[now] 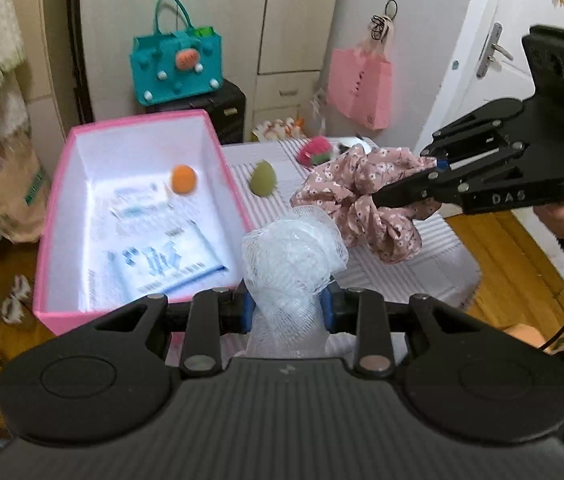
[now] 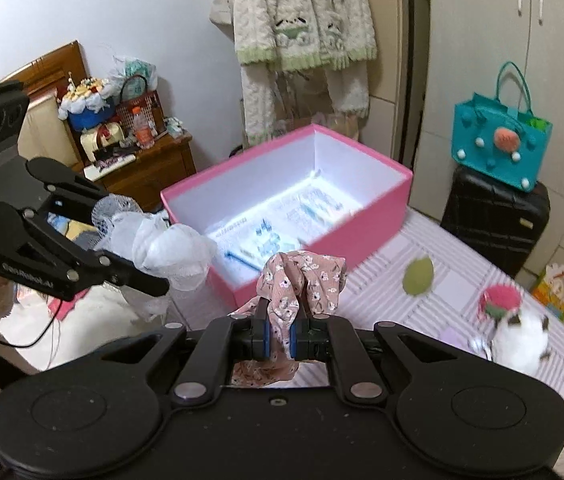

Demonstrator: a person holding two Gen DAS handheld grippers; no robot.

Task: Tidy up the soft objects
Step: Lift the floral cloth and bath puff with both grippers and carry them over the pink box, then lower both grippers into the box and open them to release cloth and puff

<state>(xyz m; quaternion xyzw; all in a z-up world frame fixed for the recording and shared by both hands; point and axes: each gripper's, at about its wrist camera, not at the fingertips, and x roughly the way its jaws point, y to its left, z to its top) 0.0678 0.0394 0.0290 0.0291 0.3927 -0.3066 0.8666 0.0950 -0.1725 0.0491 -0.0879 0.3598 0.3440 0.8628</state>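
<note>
Between the left gripper's (image 1: 287,306) closed jaws: white mesh puff (image 1: 294,256), clamped. Between the right gripper's (image 2: 281,336) closed jaws: pink floral scrunchie (image 2: 302,280), clamped. Beyond both: pink box (image 1: 138,120) holding an orange ball (image 1: 183,179).

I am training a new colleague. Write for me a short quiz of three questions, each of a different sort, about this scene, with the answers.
1. True or false: the left gripper is shut on the white mesh sponge.
2. Which thing already lies inside the pink box? A) the green egg-shaped sponge B) the orange ball C) the floral scrunchie
3. Fill in: the right gripper is shut on the ______.

Key: 1 true; 2 B (the green sponge lies on the striped cloth beside the box); 3 floral scrunchie.
</note>
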